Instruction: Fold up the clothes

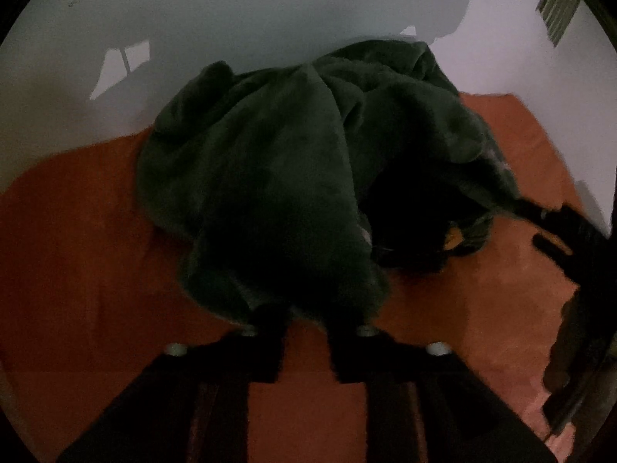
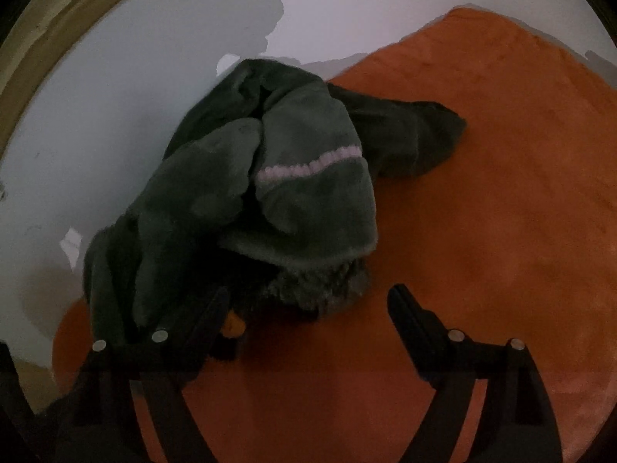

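1. Nearest the left wrist camera, the left tool point(image 1: 306, 318) has its two fingers set narrowly, their tips at the near hem of the dark green fleece garment point(image 1: 293, 177). Cloth seems to sit between them, but the dim light does not settle whether they pinch it.
2. The right tool point(image 2: 308, 301) stands wide apart. Its left finger point(image 2: 216, 308) lies against or under the garment's ribbed edge point(image 2: 324, 281); its right finger point(image 2: 401, 308) is over the bare orange surface point(image 2: 482, 231), holding nothing.
3. Beyond the tools, the garment lies bunched in a rumpled heap on the orange surface, with a pale stitched stripe point(image 2: 308, 168) across one flap and a limb trailing toward the back.
4. Judging by the heap, no flat, squared fold shows; spreading and folding appear to remain.
5. Farthest off stands a pale wall point(image 1: 270, 11).
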The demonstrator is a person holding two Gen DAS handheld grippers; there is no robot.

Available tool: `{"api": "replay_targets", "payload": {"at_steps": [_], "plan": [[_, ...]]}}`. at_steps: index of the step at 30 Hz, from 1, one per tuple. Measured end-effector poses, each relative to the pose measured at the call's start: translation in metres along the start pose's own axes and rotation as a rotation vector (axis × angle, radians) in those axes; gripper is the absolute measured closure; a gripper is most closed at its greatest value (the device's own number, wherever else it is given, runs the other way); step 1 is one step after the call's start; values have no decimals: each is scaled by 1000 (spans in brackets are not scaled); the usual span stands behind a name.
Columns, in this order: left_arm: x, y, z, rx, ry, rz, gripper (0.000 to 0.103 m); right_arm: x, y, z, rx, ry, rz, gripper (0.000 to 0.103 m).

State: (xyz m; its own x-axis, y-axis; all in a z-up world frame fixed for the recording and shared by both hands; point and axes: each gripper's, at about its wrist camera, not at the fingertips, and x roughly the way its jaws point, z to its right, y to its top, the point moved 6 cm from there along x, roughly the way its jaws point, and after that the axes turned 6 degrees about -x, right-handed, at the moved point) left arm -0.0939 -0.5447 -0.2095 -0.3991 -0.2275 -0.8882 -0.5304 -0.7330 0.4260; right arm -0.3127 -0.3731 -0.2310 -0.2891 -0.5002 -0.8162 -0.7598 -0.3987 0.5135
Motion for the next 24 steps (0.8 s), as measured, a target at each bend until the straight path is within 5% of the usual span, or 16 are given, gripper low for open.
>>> {"api": "replay_targets", "payload": {"at_steps": [1,2,5,9,12,16,18,19,20,21,24], "plan": [[3,0,1,6,16,9,35,3,4,1,12,-10,7,19],[4,0,2,8,24,19,26,6,5,1,9,-18,7,19],[8,-2,4,16,48,52,25,14,7,1,-8,-42,4,19],[22,-10,12,-29,-60,14,24,25,10,2,-29,-73,0,19],[37,-15,8,-54,-17,-17,24,34,12,2,-46,-97,-2,22],[42,-14,7,-36,3,-41,24,38,15,2,-65,-135,13,71],[39,-11,6,-27,-23,-26,26,26,18,2,-68,-165,55,85],[36,-10,6,-24,-37,-15,34,21,19,2,-70,-180,76,89],[34,-9,4,-33,-49,-9,55,15,21,2,-72,-195,97,90],[32,-9,0,-59,-58,-10,66,10,22,2,-74,-211,118,90],[25,-8,-14,-138,-82,-14,82,-8,26,2,-80,-256,181,93]]}}
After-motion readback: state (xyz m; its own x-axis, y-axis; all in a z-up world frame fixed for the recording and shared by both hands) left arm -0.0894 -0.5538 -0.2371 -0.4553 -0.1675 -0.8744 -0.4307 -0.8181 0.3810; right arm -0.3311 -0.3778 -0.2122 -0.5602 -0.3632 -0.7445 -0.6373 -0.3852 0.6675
